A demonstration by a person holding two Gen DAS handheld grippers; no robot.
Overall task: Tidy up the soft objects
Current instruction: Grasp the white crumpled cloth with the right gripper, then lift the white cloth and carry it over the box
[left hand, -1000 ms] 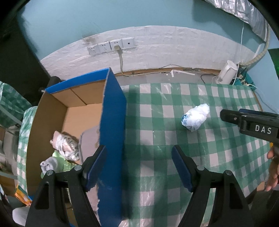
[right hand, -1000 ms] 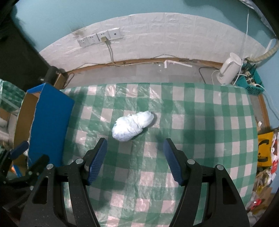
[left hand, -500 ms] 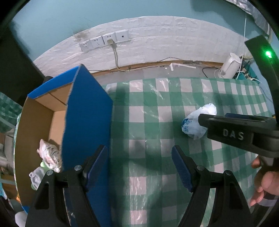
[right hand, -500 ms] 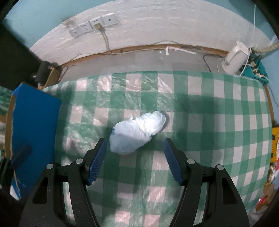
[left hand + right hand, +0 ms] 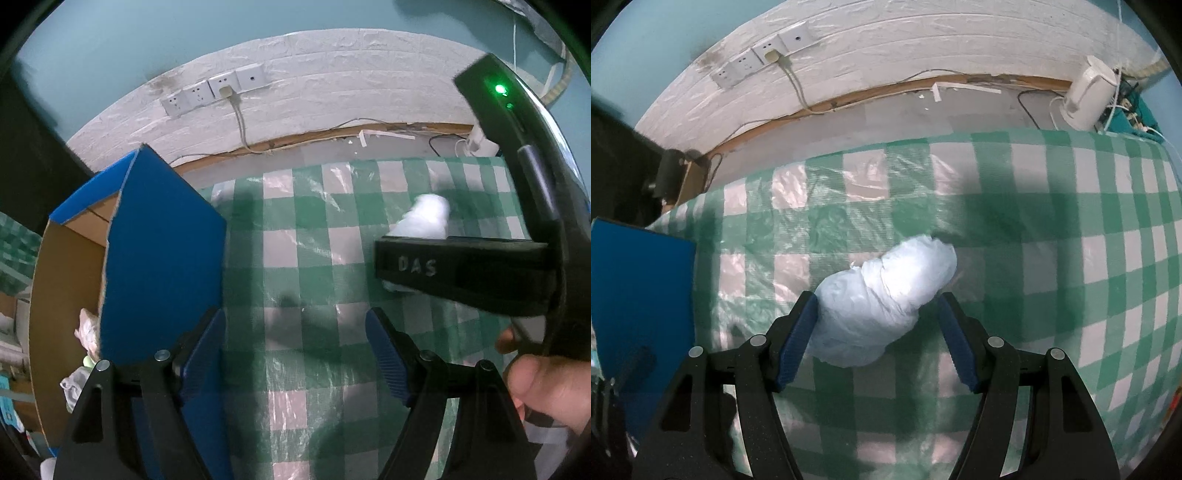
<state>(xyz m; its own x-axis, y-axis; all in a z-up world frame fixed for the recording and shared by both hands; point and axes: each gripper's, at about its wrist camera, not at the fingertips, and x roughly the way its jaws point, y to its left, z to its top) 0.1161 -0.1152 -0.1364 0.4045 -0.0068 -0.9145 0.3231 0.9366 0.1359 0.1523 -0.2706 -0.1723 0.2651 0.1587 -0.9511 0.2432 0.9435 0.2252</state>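
A white crumpled plastic bundle (image 5: 882, 302) lies on the green checked tablecloth (image 5: 1052, 258). My right gripper (image 5: 877, 339) is open, its blue pads on either side of the bundle's near end, the left pad (image 5: 796, 339) touching it. In the left wrist view the bundle (image 5: 424, 218) is partly hidden behind the right gripper's black body (image 5: 461, 269). My left gripper (image 5: 295, 354) is open and empty above the cloth, beside the blue cardboard box (image 5: 159, 258).
The box holds several soft crumpled items (image 5: 86, 332) at its bottom and stands at the table's left edge. A white kettle (image 5: 1087, 92) and cables lie on the floor beyond the table. Wall sockets (image 5: 764, 61) are on the white brick wall.
My right gripper has moved forward and down until its open jaws straddle the white bundle. My left gripper has drifted right, away from the box's inside.
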